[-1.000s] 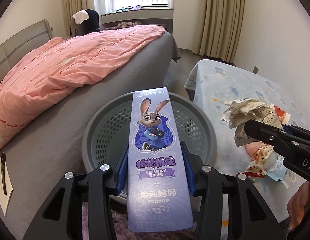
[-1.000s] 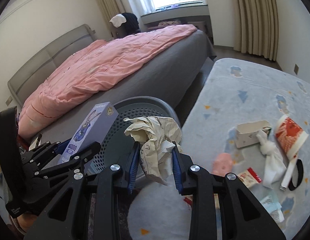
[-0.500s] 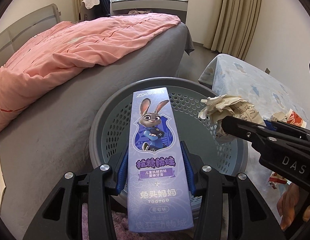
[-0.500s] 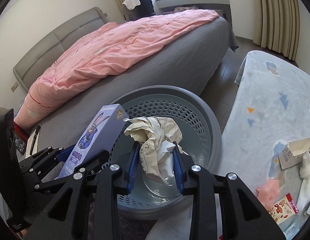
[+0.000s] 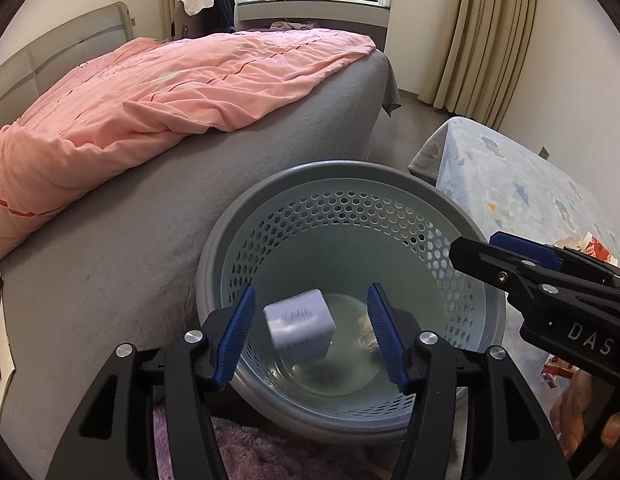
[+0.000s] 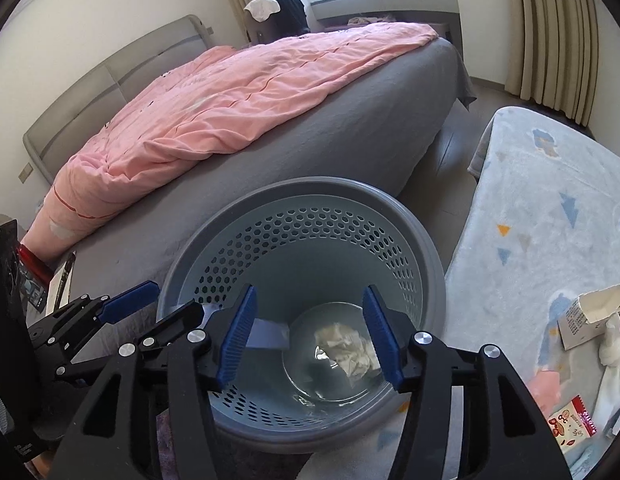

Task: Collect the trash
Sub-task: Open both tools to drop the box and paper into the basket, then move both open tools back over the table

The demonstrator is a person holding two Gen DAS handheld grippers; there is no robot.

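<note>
On your far left the grey bed [image 5: 157, 240] with its pink quilt [image 5: 157, 92] runs right up against the basket [image 5: 390, 184], touching or nearly touching its rim there, so you have no room on that side. The basket's round mouth is open and unobstructed above. To its right the pale blue patterned blanket [image 6: 550, 216] lies just beside the rim, and a strip of bare floor shows between the bed's foot and the blanket.

Your left gripper [image 5: 310, 332] hangs over the near rim of the basket, pointing down into it, its blue pads spread wide and holding nothing. The purple toothpaste box [image 5: 299, 322] is inside the basket between those pads, touching neither, blurred and tilted. Your right gripper [image 6: 307, 332] hovers over the basket just beside the left one, likewise spread wide and empty. The crumpled paper [image 6: 348, 350] lies on the basket's floor below it.

On the blanket at far right sit a torn white carton [image 6: 586, 320], a white tissue [image 6: 614, 360] and a red-and-white snack packet [image 6: 572, 424], well apart from the basket.

The letters "DAS" are readable on the right gripper's body in the left wrist view. The print on the box, carton and packet is too blurred or small to read.
</note>
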